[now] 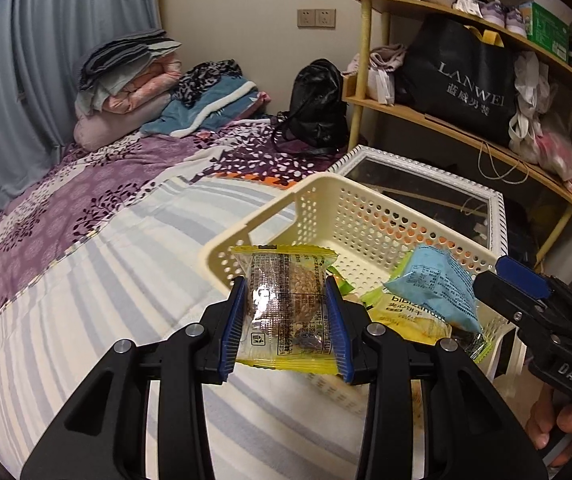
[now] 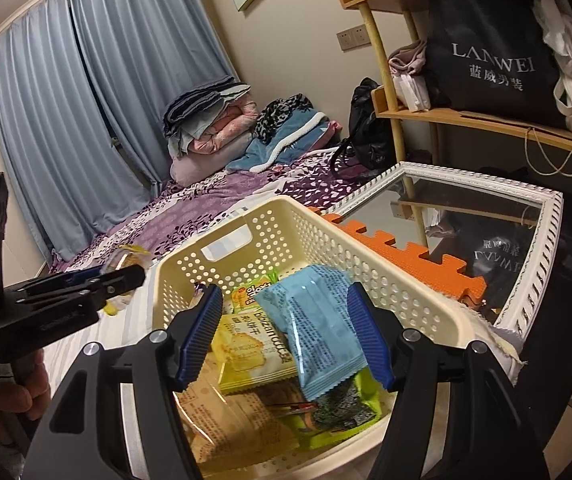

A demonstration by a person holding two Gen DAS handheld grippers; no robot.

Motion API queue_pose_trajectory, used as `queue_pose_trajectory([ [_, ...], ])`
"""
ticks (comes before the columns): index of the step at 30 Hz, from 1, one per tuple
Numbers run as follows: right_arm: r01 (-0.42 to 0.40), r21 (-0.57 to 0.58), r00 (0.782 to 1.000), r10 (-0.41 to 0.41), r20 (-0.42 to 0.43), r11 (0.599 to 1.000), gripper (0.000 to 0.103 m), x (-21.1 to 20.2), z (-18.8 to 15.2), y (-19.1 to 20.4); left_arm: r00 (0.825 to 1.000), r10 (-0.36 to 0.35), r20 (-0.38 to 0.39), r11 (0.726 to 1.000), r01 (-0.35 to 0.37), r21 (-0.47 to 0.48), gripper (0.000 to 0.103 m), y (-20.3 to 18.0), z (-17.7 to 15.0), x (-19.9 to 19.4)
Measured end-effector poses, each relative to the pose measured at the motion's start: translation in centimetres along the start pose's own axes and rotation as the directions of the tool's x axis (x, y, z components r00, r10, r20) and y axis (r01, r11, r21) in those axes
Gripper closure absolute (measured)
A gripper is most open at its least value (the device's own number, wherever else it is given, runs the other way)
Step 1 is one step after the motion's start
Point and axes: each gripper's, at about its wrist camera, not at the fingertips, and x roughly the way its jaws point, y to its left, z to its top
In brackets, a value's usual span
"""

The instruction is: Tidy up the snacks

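Note:
My left gripper (image 1: 286, 320) is shut on a clear, yellow-edged biscuit packet (image 1: 286, 304) and holds it above the bed, just left of the cream perforated basket (image 1: 370, 216). In the right wrist view it (image 2: 125, 276) shows at the left, blurred. My right gripper (image 2: 286, 336) is open over the basket (image 2: 366, 248). A light blue snack packet (image 2: 318, 320) lies between its fingers, apparently loose, on a yellow packet (image 2: 245, 356) and other snacks. In the left wrist view the blue packet (image 1: 438, 284) rests in the basket beside the right gripper (image 1: 526, 292).
The basket sits at the edge of a bed with a striped and purple cover (image 1: 105, 240). A white-framed glass table (image 2: 486, 216) with an orange foam mat (image 2: 406, 256) stands behind it. Wooden shelves (image 1: 466, 128) hold bags. Folded bedding (image 1: 133, 80) and a black bag (image 1: 318, 104) lie at the far end.

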Motion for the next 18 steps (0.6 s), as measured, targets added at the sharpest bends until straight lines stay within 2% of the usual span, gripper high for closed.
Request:
queue_pose_trajectory([
  [7, 0.019, 0.019, 1.000, -0.019, 0.002, 1.000, 0.038, -0.3, 0.0, -1.1, 0.999, -0.024, -0.023, 1.000, 0.024, 0.017, 0.064, -1.4, 0.7, 2.3],
  [8, 0.020, 0.019, 1.000, -0.020, 0.004, 1.000, 0.038, -0.4, 0.0, -1.2, 0.999, -0.028, -0.023, 0.999, 0.029, 0.015, 0.061, -1.5, 0.9, 2.5],
  [9, 0.022, 0.020, 1.000, -0.022, 0.005, 1.000, 0.037, -0.4, 0.1, -1.3, 0.999, -0.036, -0.023, 0.999, 0.036, 0.012, 0.057, -1.5, 1.0, 2.7],
  [11, 0.026, 0.022, 1.000, -0.027, 0.010, 0.999, 0.031, -0.6, 0.2, -1.4, 0.999, -0.040, -0.003, 0.999, 0.040, 0.002, 0.014, -1.3, 1.2, 2.5],
  [13, 0.031, 0.018, 0.999, -0.031, 0.010, 0.999, 0.031, -0.7, 0.3, -1.3, 0.999, -0.022, 0.031, 1.000, 0.022, 0.009, 0.009, -1.4, 1.3, 2.0],
  [15, 0.036, 0.009, 0.999, -0.037, 0.011, 0.999, 0.031, -0.8, 0.4, -1.1, 1.000, -0.012, 0.029, 1.000, 0.012, 0.017, 0.008, -1.3, 1.5, 1.8],
  [16, 0.036, 0.006, 0.999, -0.036, 0.011, 0.999, 0.031, -0.9, 0.4, -1.0, 1.000, 0.001, 0.026, 1.000, -0.002, 0.018, 0.003, -1.2, 1.6, 1.7],
  [18, 0.035, 0.002, 0.999, -0.035, 0.013, 0.999, 0.028, -1.1, 0.4, -0.7, 0.999, 0.040, 0.030, 0.999, -0.040, 0.022, 0.003, -1.0, 1.6, 1.4],
])
